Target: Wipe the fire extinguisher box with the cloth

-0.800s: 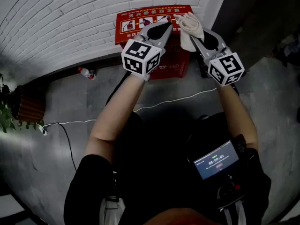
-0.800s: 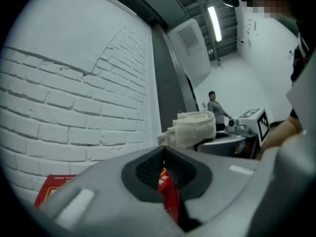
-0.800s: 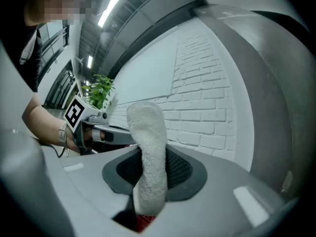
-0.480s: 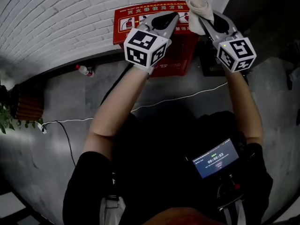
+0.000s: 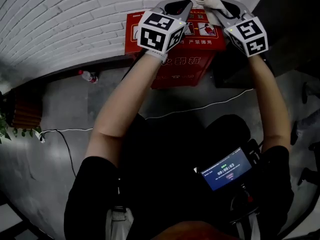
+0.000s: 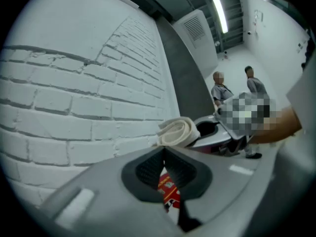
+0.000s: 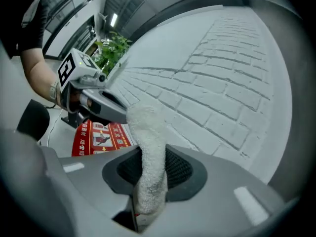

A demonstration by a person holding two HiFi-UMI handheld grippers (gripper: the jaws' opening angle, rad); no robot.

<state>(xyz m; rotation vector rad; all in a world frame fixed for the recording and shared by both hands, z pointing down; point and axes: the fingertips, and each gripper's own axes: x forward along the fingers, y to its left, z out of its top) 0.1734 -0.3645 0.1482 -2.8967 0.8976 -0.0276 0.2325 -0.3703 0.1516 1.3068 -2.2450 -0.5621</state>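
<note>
— Well, starting close in: the little screen sits at our chest, and a white cable trails over the floor just beyond our lap. Both our arms are stretched out ahead.

— And what do we hold out there?

— Our left hand-held gripper has its jaws pressed together with nothing between them. It hangs over the top of the fire extinguisher box. We judge it is parked there to stay clear of the wiping, though we cannot tell whether it touches.

— The right one?

— Our right hand-held gripper pinches the cloth, which stands up out of the jaws in a thick fold. A firm bite low on the cloth leaves a padded end free for rubbing, which is likely why we hold it so.

— Where is the box, then?

— On the floor, backed against the white brick wall, its red top face towards us. The cloth is up at the box's far right corner, near the wall, but we cannot confirm contact. We reckon the next pass needs the cloth pressed flat and drawn across the lid.
</note>
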